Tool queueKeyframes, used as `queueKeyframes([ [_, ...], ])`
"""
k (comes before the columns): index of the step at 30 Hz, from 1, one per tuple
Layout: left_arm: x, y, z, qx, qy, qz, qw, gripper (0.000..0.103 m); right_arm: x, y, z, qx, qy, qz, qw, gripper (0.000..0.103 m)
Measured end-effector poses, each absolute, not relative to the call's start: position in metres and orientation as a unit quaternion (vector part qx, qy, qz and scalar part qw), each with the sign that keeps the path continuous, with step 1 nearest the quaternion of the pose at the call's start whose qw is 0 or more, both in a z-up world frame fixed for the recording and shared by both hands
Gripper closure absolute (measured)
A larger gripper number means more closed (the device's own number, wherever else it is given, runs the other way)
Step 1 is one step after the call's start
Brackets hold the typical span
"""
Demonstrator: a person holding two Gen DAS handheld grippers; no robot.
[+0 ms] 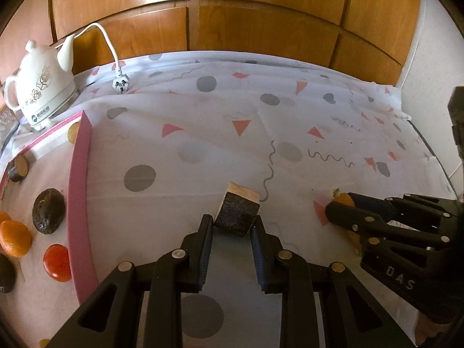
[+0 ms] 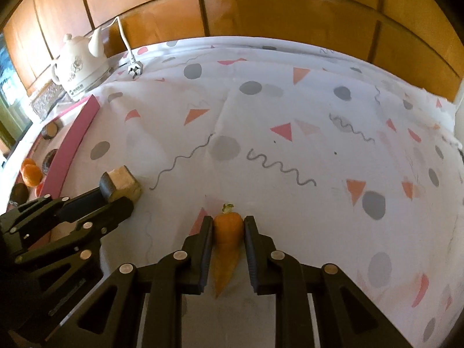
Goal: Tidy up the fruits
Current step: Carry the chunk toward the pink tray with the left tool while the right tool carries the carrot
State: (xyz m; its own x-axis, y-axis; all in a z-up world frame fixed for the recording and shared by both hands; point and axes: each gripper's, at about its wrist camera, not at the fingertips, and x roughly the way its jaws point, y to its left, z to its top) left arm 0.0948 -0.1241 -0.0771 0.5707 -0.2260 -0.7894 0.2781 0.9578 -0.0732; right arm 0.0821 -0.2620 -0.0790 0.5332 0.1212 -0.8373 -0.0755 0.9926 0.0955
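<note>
Both tilted downward: left tool [image 1: 232,226] clenched on dark-crusted block [image 1: 236,213], right tool [image 2: 227,226] on carrot [image 2: 227,232].

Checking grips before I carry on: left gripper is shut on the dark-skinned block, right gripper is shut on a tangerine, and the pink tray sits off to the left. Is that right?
Not quite. The right gripper is shut on a carrot, not a tangerine; the right wrist view shows it. The rest holds: the left gripper is shut on the dark-skinned block, and the pink tray sits to the left.
</note>
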Motion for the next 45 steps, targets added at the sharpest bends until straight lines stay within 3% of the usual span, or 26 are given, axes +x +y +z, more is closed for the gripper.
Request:
queueKeyframes([
  [19,0.092,-0.121,-0.074,0.034,0.434,-0.142,0.889,0.078,0.079,-0.257,-0.083,0.003,0.458,0.056,0.887,0.082],
  [45,0.054,-0.054,-0.010,-0.011,0.379,-0.095,0.920,0.078,0.072,-0.245,-0.065,0.035,0.440,0.057,0.896,0.082],
])
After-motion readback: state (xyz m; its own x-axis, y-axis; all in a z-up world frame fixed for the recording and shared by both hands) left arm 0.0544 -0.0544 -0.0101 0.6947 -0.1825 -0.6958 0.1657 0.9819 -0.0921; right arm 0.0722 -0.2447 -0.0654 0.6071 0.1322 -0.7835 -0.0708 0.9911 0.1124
